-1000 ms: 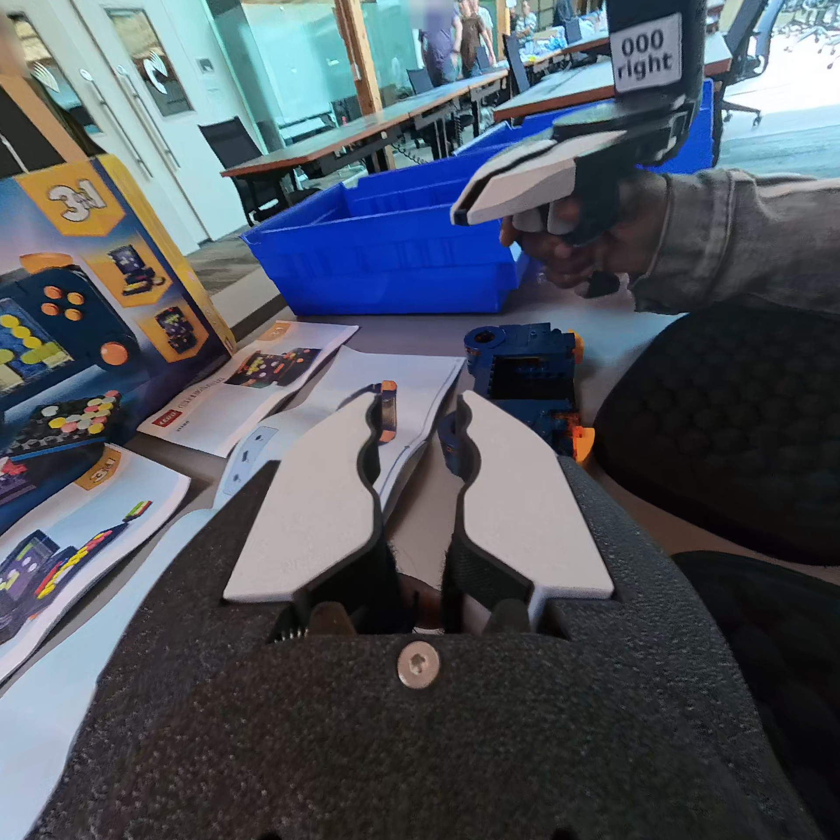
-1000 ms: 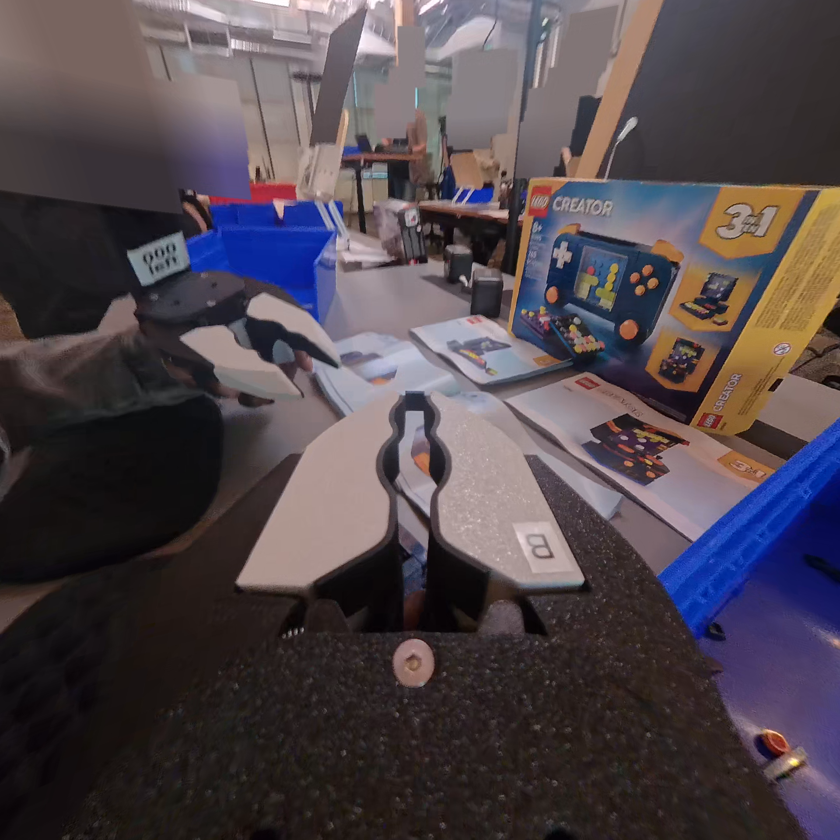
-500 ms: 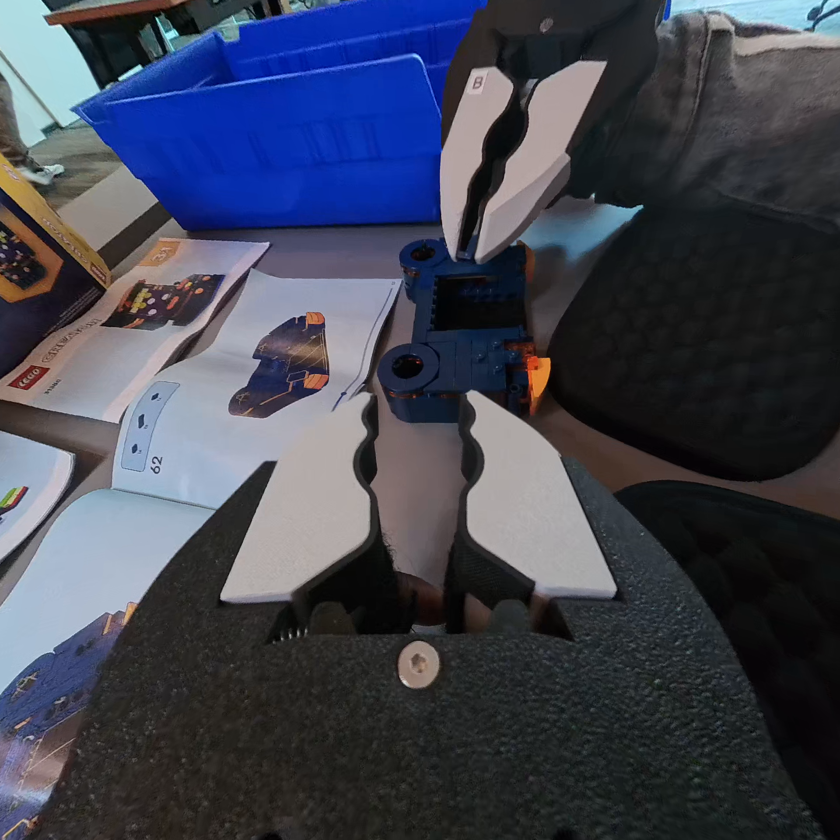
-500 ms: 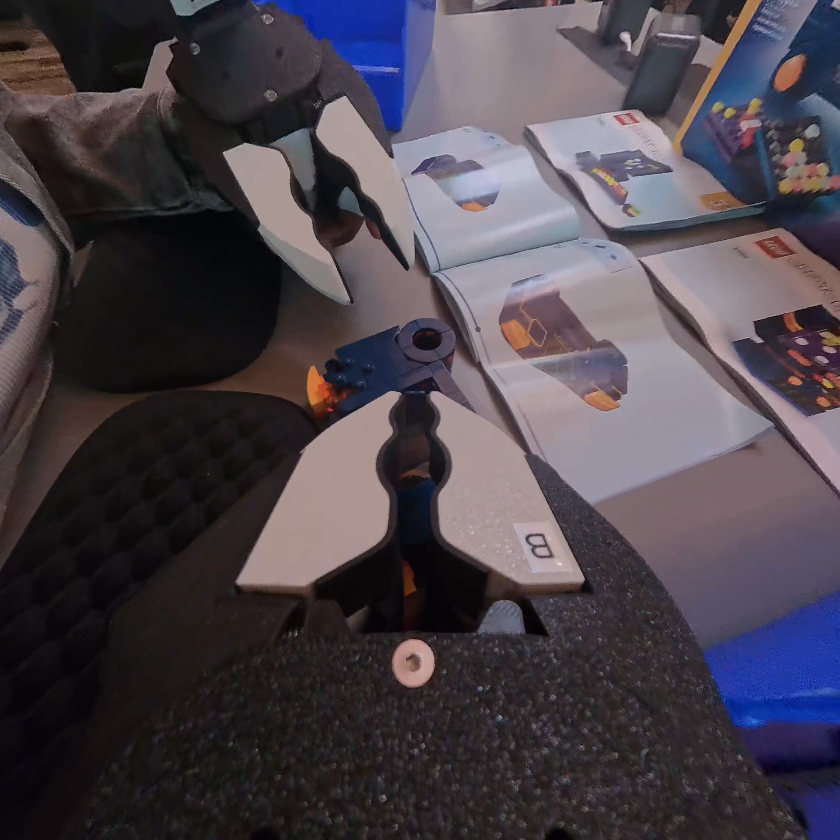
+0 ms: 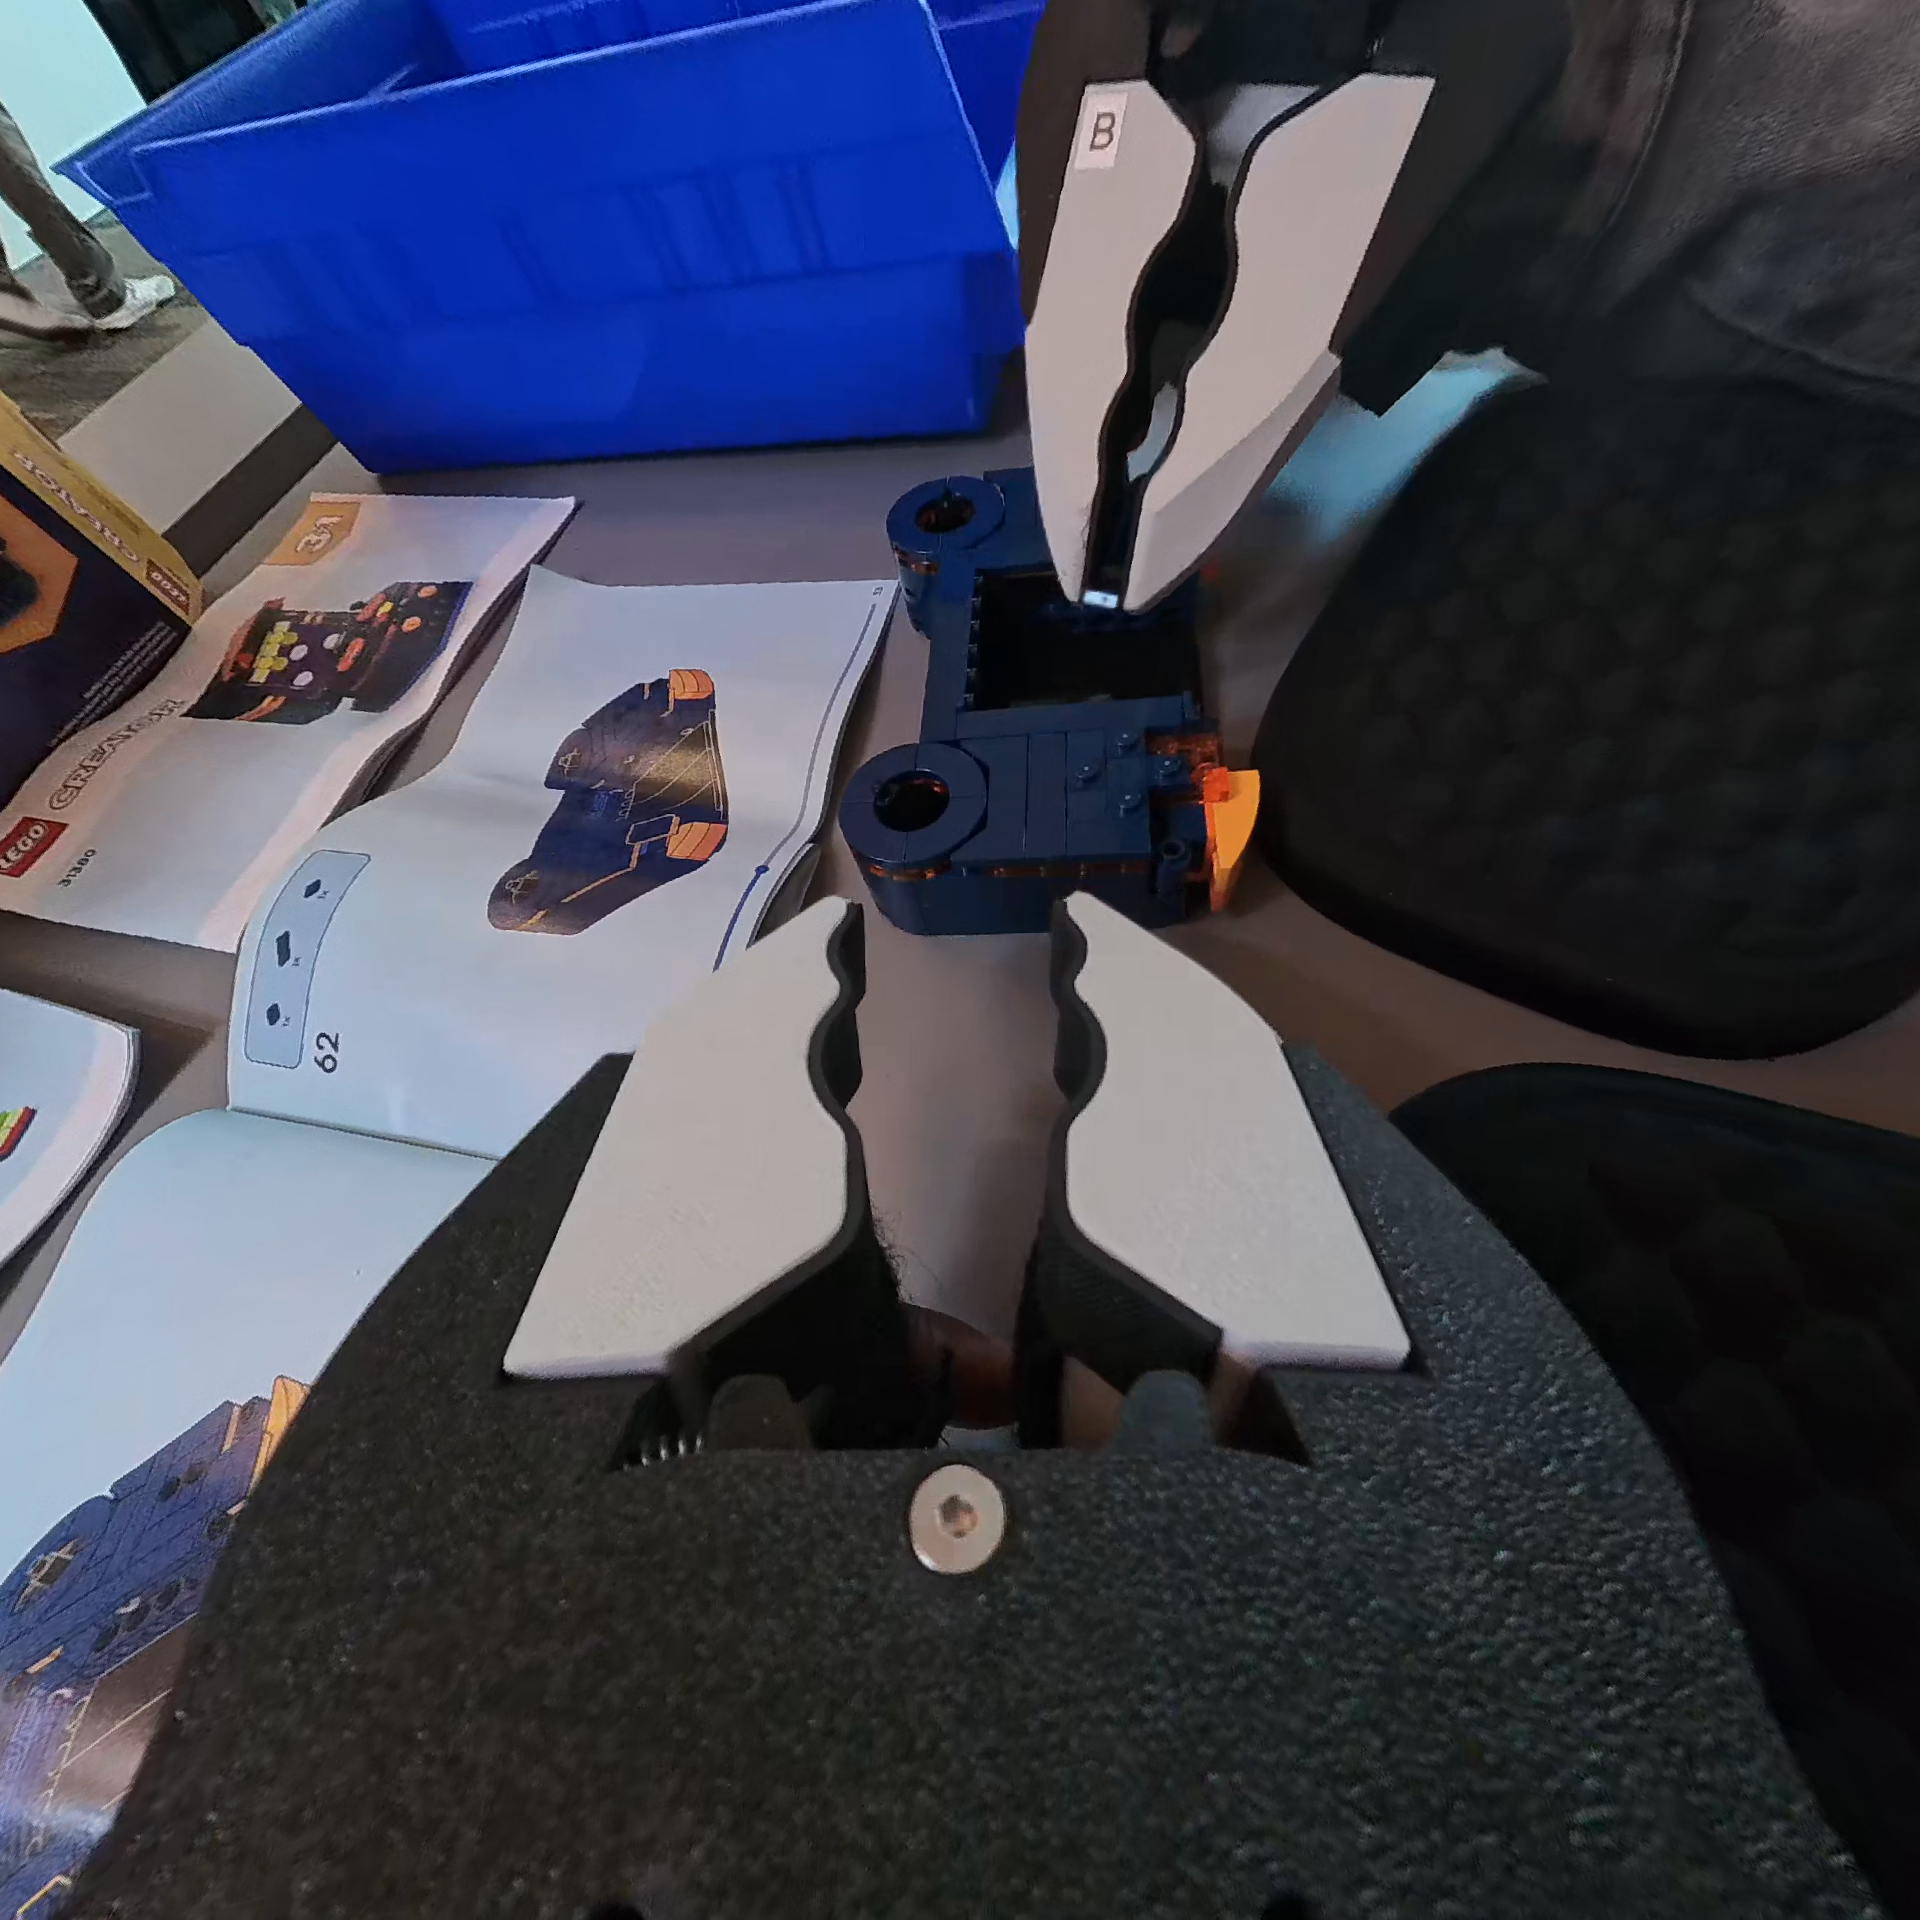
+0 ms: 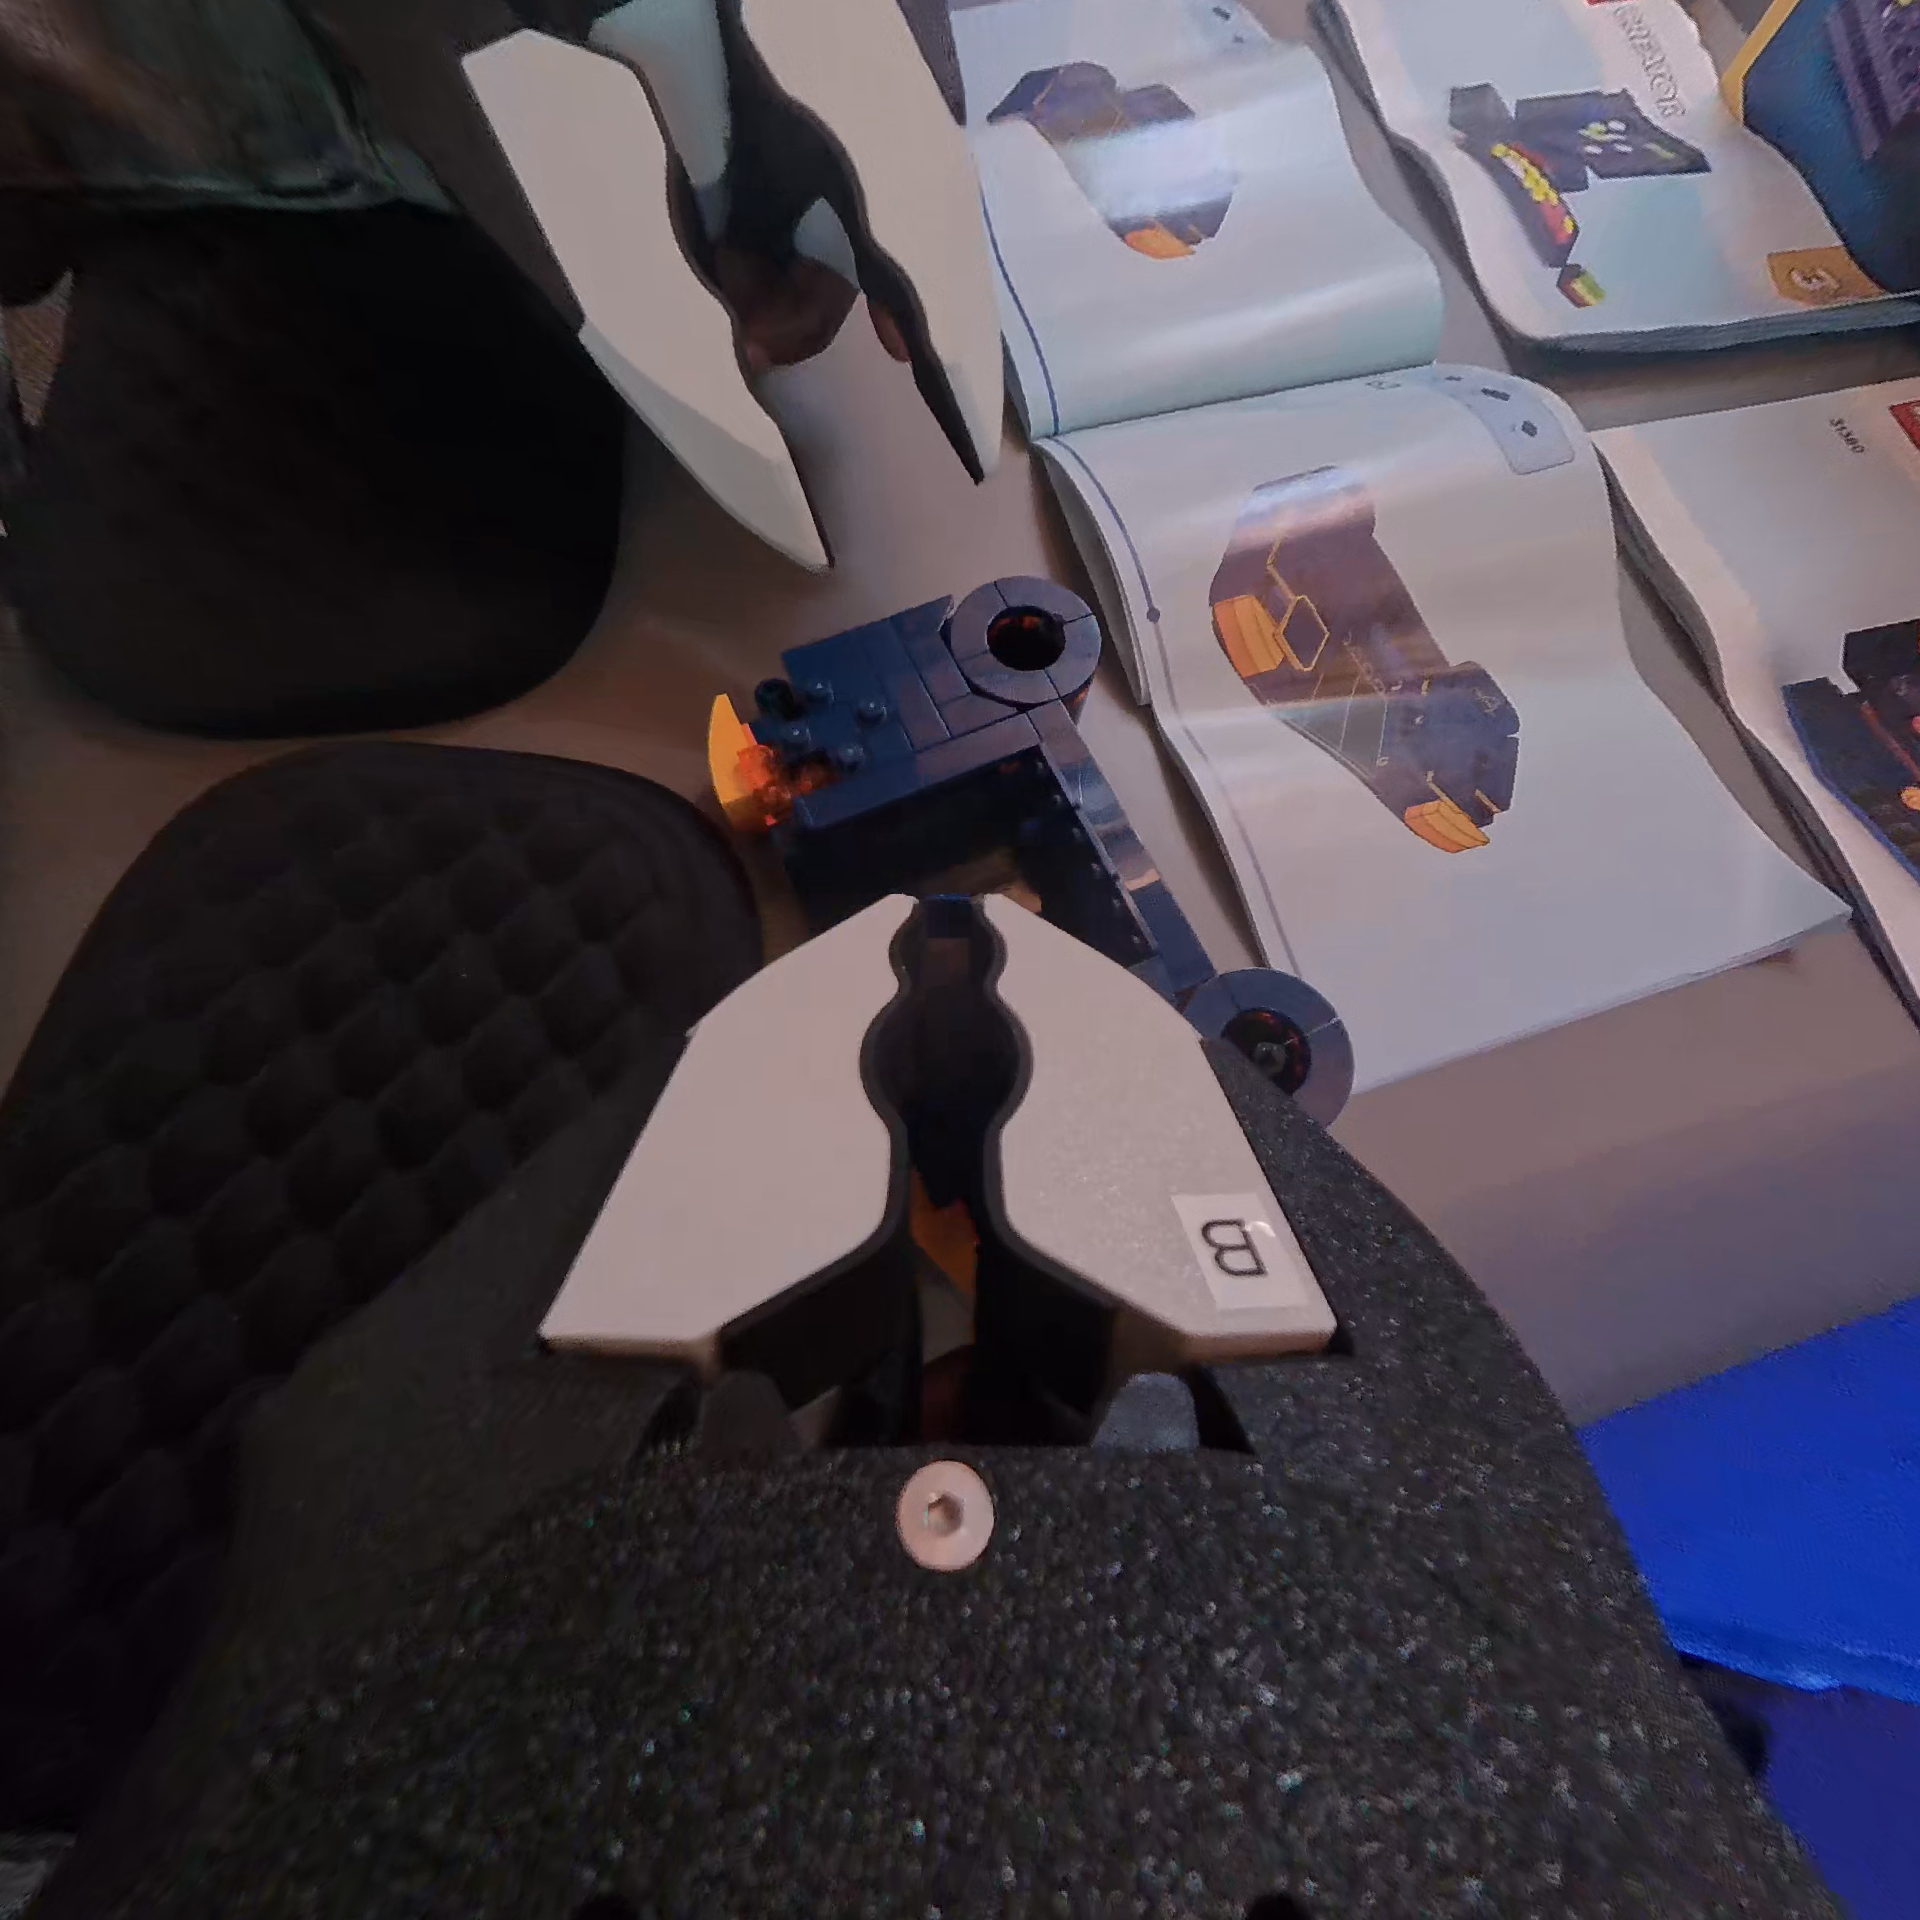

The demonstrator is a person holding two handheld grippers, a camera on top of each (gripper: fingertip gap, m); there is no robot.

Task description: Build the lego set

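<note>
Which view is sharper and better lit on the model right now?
Left wrist view: the model is bright and crisp, though the right hand-held gripper above it blurs slightly at its edge. Right wrist view: dimmer, the model soft and shadowed, the booklet washed by glare.

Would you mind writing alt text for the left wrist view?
The right gripper, shut on a small piece, presses it into the dark blue lego model on the table, while the left gripper waits open just in front of it. Open instruction booklets lie left; a blue bin stands behind.
</note>
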